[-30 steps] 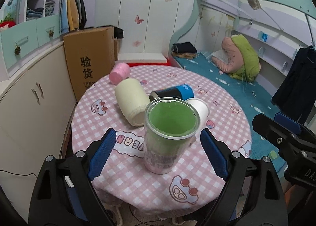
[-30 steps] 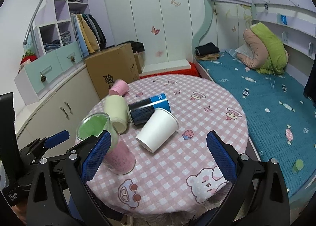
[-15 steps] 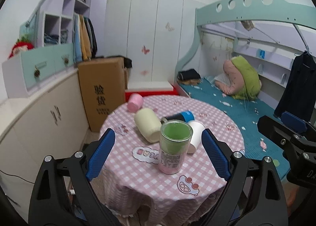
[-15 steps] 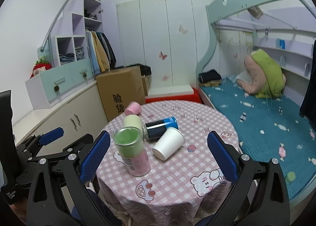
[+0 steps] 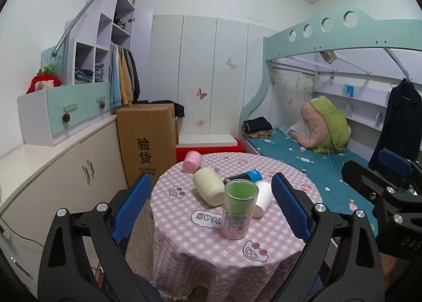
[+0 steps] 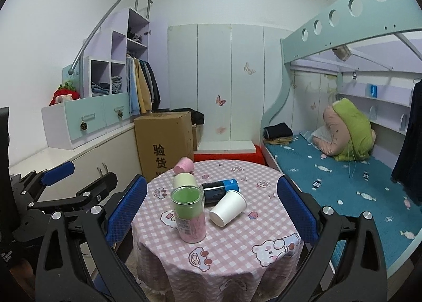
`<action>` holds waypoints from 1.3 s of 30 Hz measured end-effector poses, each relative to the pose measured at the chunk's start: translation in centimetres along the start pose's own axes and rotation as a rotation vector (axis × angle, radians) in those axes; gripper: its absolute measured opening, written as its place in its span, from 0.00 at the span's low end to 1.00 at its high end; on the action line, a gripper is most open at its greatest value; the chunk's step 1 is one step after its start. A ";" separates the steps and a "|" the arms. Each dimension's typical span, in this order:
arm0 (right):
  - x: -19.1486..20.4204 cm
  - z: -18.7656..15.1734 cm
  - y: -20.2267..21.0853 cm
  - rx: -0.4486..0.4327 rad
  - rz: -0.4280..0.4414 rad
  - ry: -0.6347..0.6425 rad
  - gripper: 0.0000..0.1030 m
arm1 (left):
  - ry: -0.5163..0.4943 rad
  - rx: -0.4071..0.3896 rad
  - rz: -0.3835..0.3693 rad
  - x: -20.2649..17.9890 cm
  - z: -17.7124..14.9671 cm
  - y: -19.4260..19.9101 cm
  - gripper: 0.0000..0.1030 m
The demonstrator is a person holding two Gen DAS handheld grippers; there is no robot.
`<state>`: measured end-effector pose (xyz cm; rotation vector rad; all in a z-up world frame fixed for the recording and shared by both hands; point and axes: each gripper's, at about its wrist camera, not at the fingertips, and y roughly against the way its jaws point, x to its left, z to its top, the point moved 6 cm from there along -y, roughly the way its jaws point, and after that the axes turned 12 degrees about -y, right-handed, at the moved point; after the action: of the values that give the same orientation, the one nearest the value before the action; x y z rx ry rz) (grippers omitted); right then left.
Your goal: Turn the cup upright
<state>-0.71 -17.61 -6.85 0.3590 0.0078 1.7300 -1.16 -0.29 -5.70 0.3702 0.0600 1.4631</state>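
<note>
1. The clear plastic cup with green-and-pink lining (image 5: 239,212) stands upright near the round pink-checked table's (image 5: 279,242) front edge, apparently flipped already.
2. Cream cup (image 5: 208,189), white paper cup (image 6: 228,208), blue can (image 6: 220,189) and pink cup (image 5: 192,161) lie sideways behind it.
3. Left gripper (image 5: 211,207) and right gripper (image 6: 211,209) hang well apart from the table, jaws wide and empty, likely because the work is finished.

The left tool (image 5: 211,208) is held with its jaws spread wide, blue pads (image 5: 131,208) facing each other and nothing between them. The right tool (image 6: 211,209) is likewise wide apart and grips nothing, its blue pads (image 6: 295,209) clear on both sides. Both are level and point the same way, side by side. Each shows at the edge of the other's view: the right tool at the right of the left wrist view, the left tool at the left of the right wrist view.
</note>
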 end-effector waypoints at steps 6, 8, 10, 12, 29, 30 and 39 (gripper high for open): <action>0.4 -0.1 1.3 -0.018 0.009 0.006 0.93 | -0.001 -0.024 0.008 0.2 0.0 1.2 0.91; 0.6 0.0 1.6 -0.024 0.010 0.009 0.93 | -0.007 -0.029 0.010 0.2 0.1 1.4 0.91; 0.6 -0.1 2.0 -0.029 0.011 0.010 0.93 | -0.009 -0.036 0.014 0.2 0.1 1.8 0.91; 0.4 -0.1 2.2 -0.033 0.015 0.007 0.93 | -0.009 -0.040 0.016 0.3 0.2 1.9 0.91; 0.6 0.2 2.6 -0.034 0.022 0.005 0.93 | -0.011 -0.044 0.022 0.4 0.2 2.2 0.91; 0.6 0.1 2.7 -0.035 0.023 0.004 0.93 | -0.011 -0.043 0.022 0.4 0.2 2.2 0.91; 0.6 0.1 2.3 -0.027 0.028 -0.001 0.93 | -0.010 -0.039 0.022 0.6 0.2 2.4 0.91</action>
<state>-3.01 -17.51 -6.15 0.3419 -0.0214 1.7560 -3.32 0.36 -4.69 0.3473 0.0198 1.4823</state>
